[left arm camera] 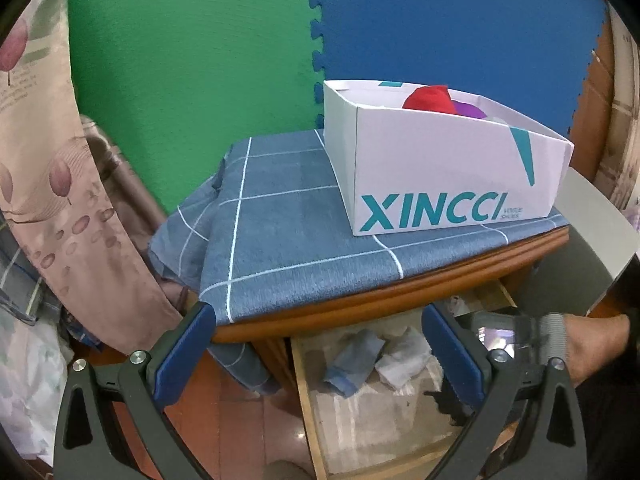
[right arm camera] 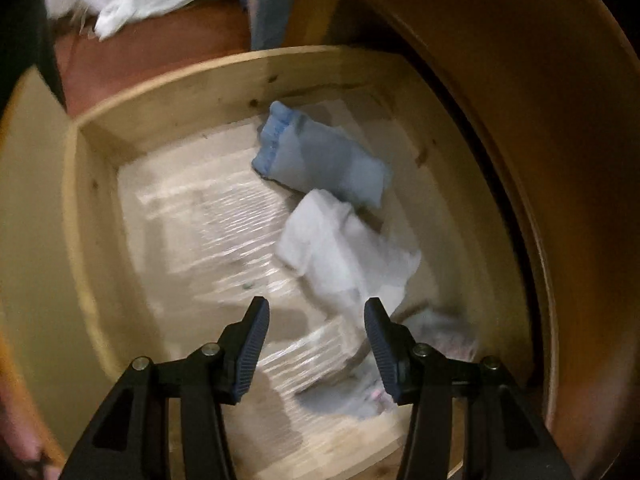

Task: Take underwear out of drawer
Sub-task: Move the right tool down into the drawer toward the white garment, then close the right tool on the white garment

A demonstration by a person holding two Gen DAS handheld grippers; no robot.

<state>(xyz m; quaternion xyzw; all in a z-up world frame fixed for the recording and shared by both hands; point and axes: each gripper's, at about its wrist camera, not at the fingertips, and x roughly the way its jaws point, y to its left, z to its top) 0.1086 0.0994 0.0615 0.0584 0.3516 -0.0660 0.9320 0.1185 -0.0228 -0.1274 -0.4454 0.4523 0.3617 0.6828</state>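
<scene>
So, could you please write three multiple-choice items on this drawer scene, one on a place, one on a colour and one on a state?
1. Where does the white box stand?
A. on the checked cloth on the cabinet
B. inside the drawer
C. on the floor

2. What colour is the folded garment farthest from the right gripper in the drawer?
A. red
B. blue
C. black

3. How do the right gripper's jaws stand?
A. closed on the white garment
B. shut, empty
C. apart, empty

Key: 1 A, the box rests on the cloth; 2 B, it is blue; 3 C, the drawer floor shows between the pads.
</scene>
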